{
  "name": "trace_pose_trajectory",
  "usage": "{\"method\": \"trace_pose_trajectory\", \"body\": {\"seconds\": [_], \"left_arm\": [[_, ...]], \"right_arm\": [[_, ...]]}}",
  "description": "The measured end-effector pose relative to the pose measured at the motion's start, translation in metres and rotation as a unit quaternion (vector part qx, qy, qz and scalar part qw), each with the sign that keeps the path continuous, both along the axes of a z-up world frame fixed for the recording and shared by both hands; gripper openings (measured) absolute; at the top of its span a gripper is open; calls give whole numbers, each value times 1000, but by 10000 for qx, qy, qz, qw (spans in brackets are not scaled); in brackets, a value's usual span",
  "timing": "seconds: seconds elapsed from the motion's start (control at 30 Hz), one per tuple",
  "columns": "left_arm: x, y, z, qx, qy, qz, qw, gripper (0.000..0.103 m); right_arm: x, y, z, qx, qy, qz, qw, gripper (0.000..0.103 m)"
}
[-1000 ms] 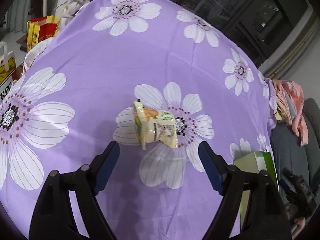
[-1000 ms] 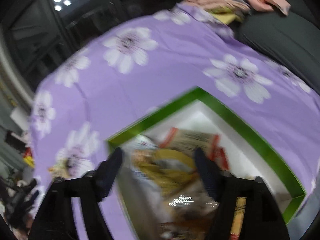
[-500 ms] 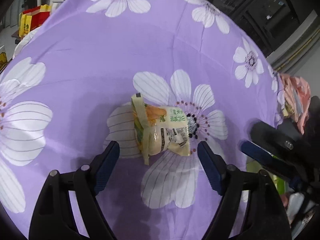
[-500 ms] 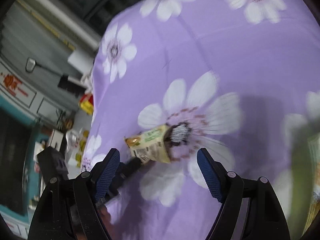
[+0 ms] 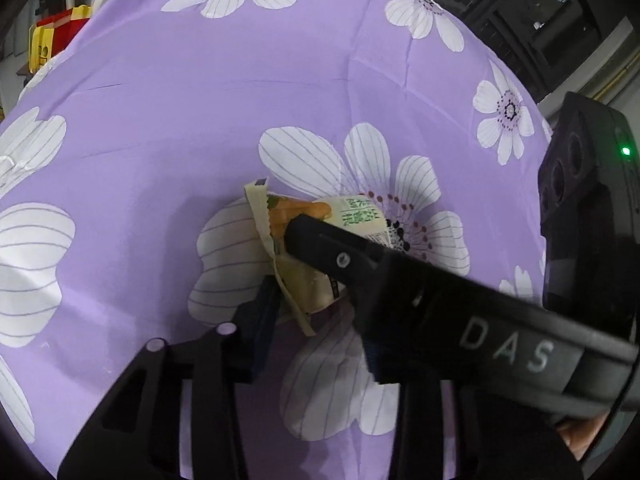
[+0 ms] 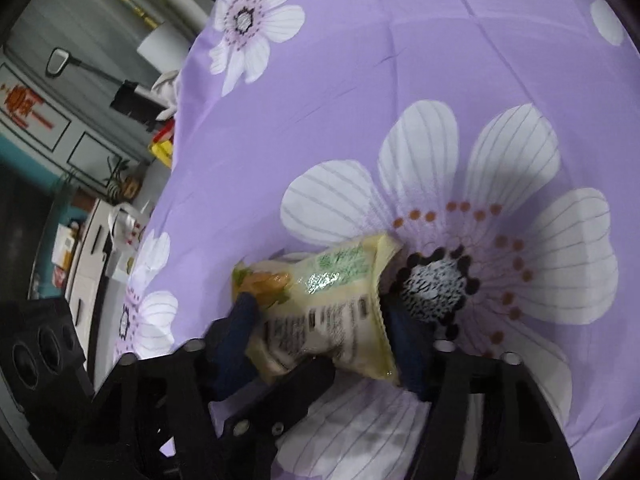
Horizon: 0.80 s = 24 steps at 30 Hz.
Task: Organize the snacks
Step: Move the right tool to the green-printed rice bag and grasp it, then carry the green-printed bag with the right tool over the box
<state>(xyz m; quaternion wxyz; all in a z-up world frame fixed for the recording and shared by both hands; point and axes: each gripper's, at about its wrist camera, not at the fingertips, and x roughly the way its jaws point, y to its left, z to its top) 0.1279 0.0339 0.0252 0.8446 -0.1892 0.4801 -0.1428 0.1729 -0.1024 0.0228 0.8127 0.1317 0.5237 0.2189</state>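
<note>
A small pale yellow snack packet point(image 5: 294, 256) with green print and an orange picture lies on the purple flowered tablecloth point(image 5: 240, 80). In the right wrist view the packet point(image 6: 320, 312) sits between my right gripper's blue pads, and the right gripper point(image 6: 320, 344) is closed on it. In the left wrist view my left gripper point(image 5: 316, 320) has one blue pad point(image 5: 264, 320) touching the packet's near edge. The right gripper's black finger point(image 5: 360, 256) crosses over the packet and hides my left gripper's other pad.
Red and yellow bags point(image 5: 52, 40) stand beyond the table's left edge. The right gripper's camera body point(image 5: 580, 208) fills the right side of the left wrist view. The left gripper's body point(image 6: 44, 360) shows at the left of the right wrist view. Furniture lies beyond the table.
My right gripper swung away from the green box, came across to the packet and closed on it. My left gripper moved forward and narrowed, now touching the packet's near side.
</note>
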Motion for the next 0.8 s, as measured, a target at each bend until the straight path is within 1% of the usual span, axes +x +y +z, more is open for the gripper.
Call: {"method": "trace_pose_trajectory", "body": {"seconds": [0.07,0.13,0.17,0.3,0.37,0.57,0.67,0.8], "left_arm": [[-2,-2,2,58,-54,-71,9999,34],[-5,-4,3,67,-26,-70,9999,33],[-8,-6,5,70,-46,-109,9999,33],[-24,-17,14,69,-151,-315,9994,33],[-38,-23,21,70,-247,-432,9987,33],[-82,-44,41,112,-603,-809,9948,32],[-105,-51,40,48,-687,-893,9936,32],[-137,-55,33,-40,-704,-1000,9925,32]], "right_arm": [[-3,0,1,-21,-46,-9,10000,56],[-7,-3,2,119,-20,30,9999,52],[-9,-4,4,160,-18,37,9999,52],[-30,-11,16,-33,-241,-41,9997,52],[-42,-17,22,-21,-326,-108,9994,52],[-93,-36,45,-126,-737,-310,9967,52],[-118,-44,49,-213,-841,-503,9950,52],[-155,-45,48,-508,-982,-505,9926,52]]}}
